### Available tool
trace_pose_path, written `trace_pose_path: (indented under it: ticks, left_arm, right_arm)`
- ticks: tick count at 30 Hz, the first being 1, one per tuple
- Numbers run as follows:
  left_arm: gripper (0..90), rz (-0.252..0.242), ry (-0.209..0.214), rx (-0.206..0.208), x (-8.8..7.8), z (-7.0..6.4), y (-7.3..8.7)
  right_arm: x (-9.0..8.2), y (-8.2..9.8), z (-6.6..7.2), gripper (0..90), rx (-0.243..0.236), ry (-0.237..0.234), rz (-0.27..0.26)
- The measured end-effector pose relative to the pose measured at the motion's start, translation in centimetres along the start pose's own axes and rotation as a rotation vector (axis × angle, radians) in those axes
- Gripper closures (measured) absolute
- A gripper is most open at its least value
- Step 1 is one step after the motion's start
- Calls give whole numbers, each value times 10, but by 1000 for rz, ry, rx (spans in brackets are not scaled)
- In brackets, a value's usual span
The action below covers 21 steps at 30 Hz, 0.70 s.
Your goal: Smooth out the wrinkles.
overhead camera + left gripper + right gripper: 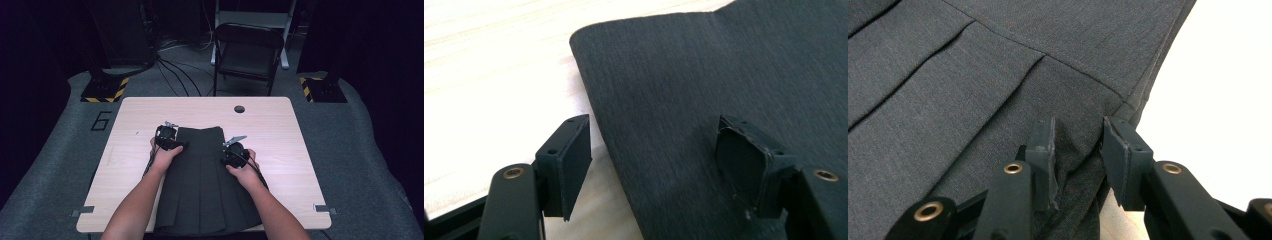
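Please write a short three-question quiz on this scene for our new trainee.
1. True or false: the left hand-held gripper stands open over the waistband edge of the dark pleated skirt.
2. What does the right hand-held gripper hold between its pads?
A. a fold of the skirt's side edge
B. a cable
C. nothing
3. On what does the skirt lie?

Key:
1. True; its pads stand wide apart, one over the wooden table, one over the cloth.
2. A
3. On the wooden table, waistband away from the person, hem at the near edge.
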<state>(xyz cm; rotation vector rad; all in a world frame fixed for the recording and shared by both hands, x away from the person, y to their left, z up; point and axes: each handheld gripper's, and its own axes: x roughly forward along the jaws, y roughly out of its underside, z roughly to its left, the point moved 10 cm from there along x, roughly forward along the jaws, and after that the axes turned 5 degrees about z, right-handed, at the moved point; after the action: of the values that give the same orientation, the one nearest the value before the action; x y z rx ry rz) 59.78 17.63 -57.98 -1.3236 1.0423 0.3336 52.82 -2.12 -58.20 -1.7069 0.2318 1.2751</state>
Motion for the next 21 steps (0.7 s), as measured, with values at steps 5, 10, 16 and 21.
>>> trace_pose_path:
  ticks: [5, 10, 16, 21]
  left_arm:
    - [288, 21, 4, -3, 4, 3, 0]
    - [275, 20, 2, -1, 8, 8, -4]
    - [262, 26, -3, 6, 13, 10, -9]
    - [248, 31, -8, -21, 16, 14, -12]
  right_arm:
    - [0, 1, 0, 660, -1, -6, -6]
    - [0, 1, 0, 660, 3, -16, -14]
    - [0, 1, 0, 661, 6, -17, -22]
    - [0, 1, -1, 661, 6, -14, -31]
